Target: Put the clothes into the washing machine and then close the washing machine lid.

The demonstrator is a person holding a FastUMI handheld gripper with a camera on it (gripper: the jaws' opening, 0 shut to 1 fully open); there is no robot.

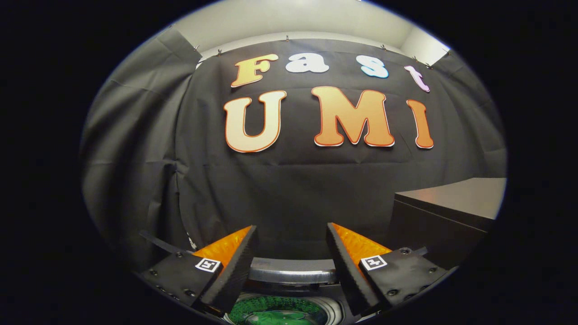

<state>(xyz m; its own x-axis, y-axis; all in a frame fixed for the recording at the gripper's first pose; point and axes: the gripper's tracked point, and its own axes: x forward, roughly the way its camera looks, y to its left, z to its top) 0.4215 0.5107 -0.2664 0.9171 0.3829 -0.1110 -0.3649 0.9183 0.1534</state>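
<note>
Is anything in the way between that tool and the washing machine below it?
Nothing visible is. The tool is open with nothing between its fingers, and the washing machine lies just under and beyond them. Its opening looks uncovered, with green showing inside the drum.

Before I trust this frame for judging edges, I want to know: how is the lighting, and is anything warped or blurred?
Gripper view: fisheye bends the wall cloth and dark cabinet into curves; light is dim and even, with soft sheen on the washing machine rim; the open gripper fingers look sharp, something green below between them slightly soft.
</note>
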